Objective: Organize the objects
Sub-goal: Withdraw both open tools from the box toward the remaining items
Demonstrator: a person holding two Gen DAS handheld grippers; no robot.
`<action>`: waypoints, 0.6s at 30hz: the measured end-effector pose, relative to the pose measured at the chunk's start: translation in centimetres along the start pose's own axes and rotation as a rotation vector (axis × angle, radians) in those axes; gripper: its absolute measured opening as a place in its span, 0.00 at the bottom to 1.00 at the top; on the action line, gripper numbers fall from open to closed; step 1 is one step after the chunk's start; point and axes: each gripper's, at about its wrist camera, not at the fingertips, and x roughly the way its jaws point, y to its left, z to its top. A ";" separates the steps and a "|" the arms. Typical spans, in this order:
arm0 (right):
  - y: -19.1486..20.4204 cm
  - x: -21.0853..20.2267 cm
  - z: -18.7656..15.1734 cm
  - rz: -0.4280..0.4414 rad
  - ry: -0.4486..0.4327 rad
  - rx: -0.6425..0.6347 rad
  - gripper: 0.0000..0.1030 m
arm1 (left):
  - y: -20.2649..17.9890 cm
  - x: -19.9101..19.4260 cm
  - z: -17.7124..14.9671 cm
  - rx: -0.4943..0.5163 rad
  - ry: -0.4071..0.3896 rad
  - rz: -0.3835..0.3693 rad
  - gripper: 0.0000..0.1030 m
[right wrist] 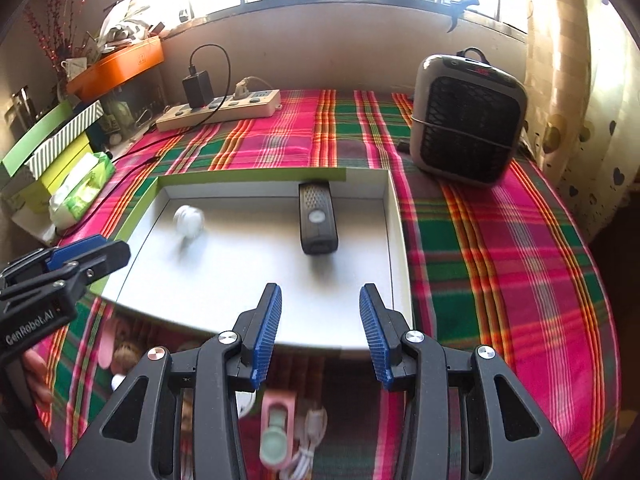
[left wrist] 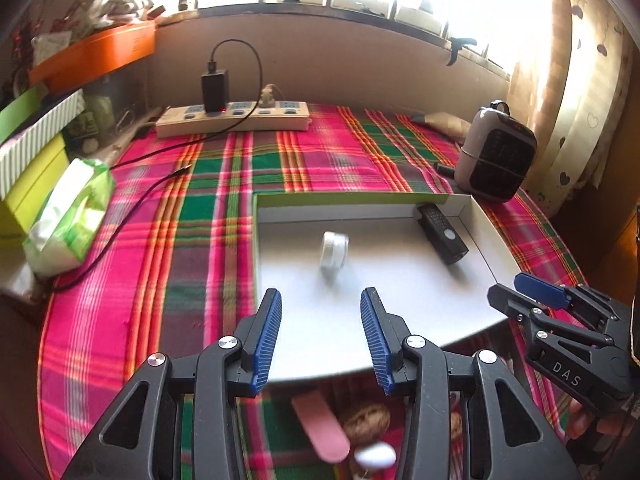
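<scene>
Both the left gripper and right gripper are hovering empty, jaws apart, over the tray collecting the white roll and black remote.

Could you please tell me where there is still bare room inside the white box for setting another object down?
The box floor is bare in front, between the grippers and the two things inside, and in the middle between the white roll and the black device. The back right corner, where that device lies, is tighter. Loose items crowd the cloth just below the near edge.
</scene>
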 end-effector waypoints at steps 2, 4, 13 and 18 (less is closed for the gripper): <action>0.0 -0.5 -0.5 0.005 -0.007 0.003 0.41 | 0.3 -0.7 -0.6 -0.001 -0.013 0.012 0.38; -0.1 -1.1 -1.2 0.005 -0.017 0.001 0.41 | 0.5 -1.2 -1.1 -0.010 -0.015 0.014 0.38; -0.7 -3.3 -4.3 -0.004 -0.044 0.014 0.41 | 2.0 -3.0 -4.4 -0.095 -0.030 -0.002 0.38; -0.9 -3.6 -5.7 0.006 -0.039 0.010 0.41 | 2.1 -3.6 -6.0 -0.115 -0.029 -0.017 0.38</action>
